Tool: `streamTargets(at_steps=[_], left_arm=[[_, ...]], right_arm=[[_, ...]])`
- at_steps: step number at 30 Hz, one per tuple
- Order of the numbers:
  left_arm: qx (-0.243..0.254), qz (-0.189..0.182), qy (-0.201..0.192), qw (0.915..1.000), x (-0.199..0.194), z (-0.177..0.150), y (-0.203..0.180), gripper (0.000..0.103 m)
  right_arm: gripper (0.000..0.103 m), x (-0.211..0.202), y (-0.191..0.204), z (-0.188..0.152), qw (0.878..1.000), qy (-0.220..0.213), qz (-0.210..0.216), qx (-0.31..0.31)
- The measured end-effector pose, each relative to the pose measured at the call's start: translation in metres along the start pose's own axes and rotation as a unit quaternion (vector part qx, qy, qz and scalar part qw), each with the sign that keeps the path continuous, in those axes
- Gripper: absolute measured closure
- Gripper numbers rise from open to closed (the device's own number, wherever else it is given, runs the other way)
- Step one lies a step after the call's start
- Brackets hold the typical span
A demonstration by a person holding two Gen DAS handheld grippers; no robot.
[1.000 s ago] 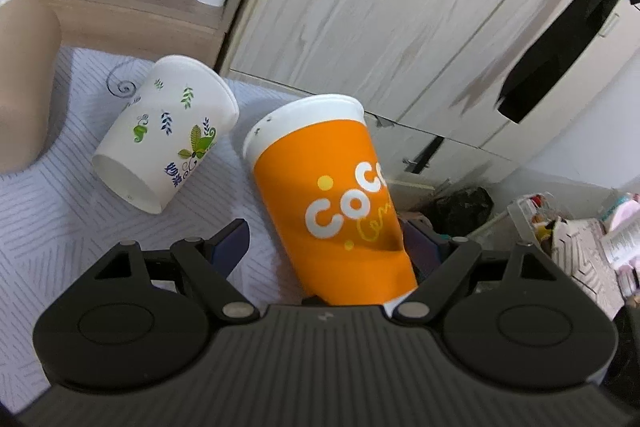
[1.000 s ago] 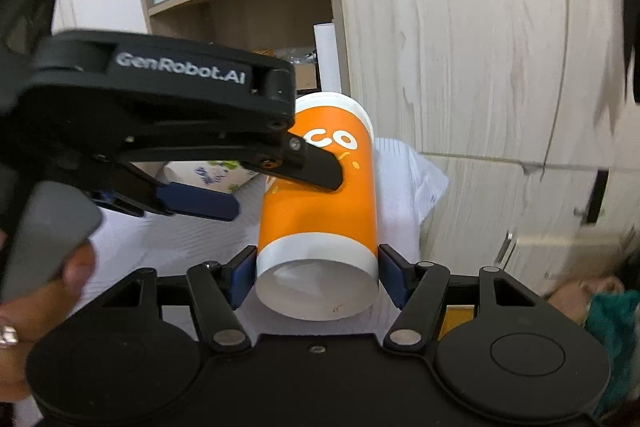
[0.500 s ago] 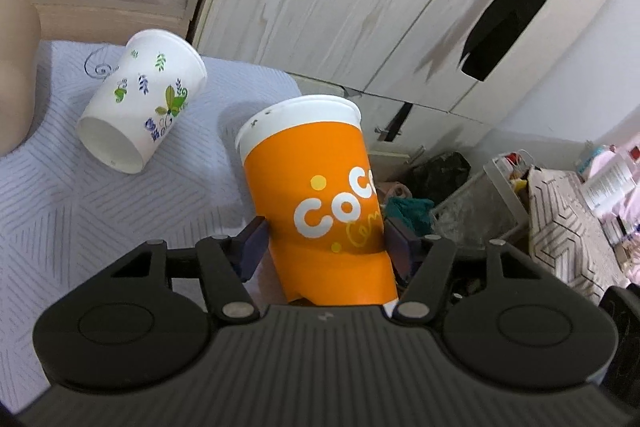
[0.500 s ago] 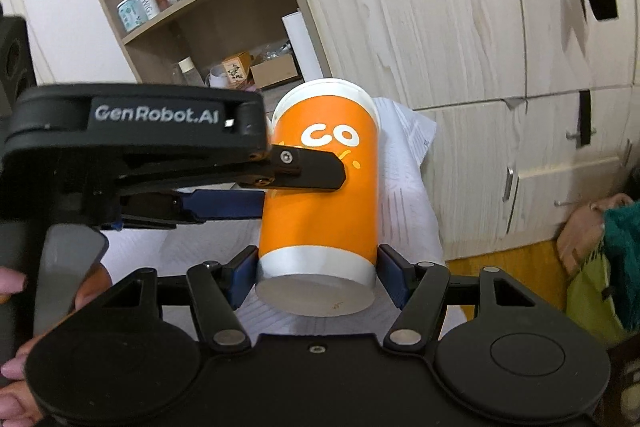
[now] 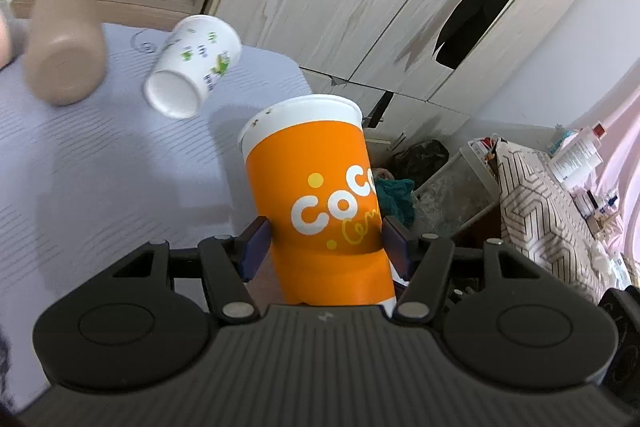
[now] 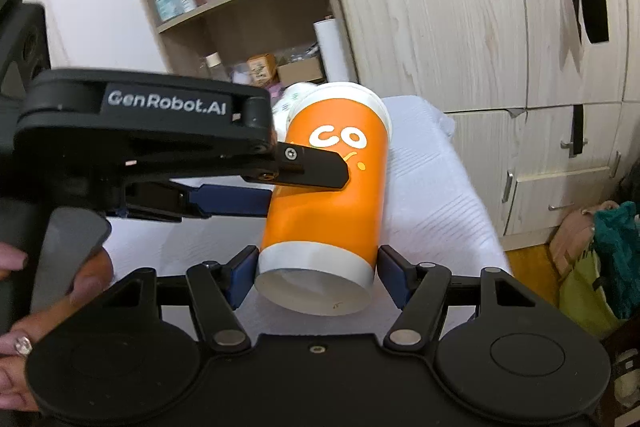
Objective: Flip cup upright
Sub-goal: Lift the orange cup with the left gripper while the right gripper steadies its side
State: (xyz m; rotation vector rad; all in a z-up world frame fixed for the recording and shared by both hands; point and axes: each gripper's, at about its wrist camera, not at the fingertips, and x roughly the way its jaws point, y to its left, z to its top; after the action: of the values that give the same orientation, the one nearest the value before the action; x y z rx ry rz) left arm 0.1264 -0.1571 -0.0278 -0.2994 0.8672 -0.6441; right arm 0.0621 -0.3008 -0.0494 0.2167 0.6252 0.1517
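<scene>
Both hand-held grippers, left (image 5: 324,247) and right (image 6: 316,269), held the orange cup (image 5: 316,195); within the last second it had lifted clear of the desk (image 5: 80,167), ready for flipping.

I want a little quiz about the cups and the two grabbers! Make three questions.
1. True or false: both grippers, left and right, grip the tall orange paper cup.
2. How does the white paper cup with leaf prints rest: A upright, B on its side, C stacked?
3. Fill in: the right gripper holds the orange cup at its white ___ end.

Key: 1 true. 2 B. 3 bottom.
</scene>
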Motion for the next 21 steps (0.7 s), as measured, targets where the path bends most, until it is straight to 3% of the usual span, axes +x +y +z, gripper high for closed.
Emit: streamTargets(at_steps=[5, 13, 21], left_arm=[[-0.022, 0.032, -0.008, 0.9992, -0.033, -0.013, 0.019, 0.043], [-0.054, 0.077, -0.030, 0.9951, -0.062, -0.005, 0.068, 0.043], [-0.050, 0.075, -0.021, 0.9957, -0.070, 0.004, 0.104, 0.042]], right_arm=[[0.033, 0.000, 0.026, -0.008, 0.999, 0.014, 0.034, -0.019], [0.033, 0.039, 0.070, 0.006, 0.995, 0.041, 0.077, -0.041], [0.031, 0.065, 0.103, 0.012, 0.991, 0.075, 0.080, -0.079]])
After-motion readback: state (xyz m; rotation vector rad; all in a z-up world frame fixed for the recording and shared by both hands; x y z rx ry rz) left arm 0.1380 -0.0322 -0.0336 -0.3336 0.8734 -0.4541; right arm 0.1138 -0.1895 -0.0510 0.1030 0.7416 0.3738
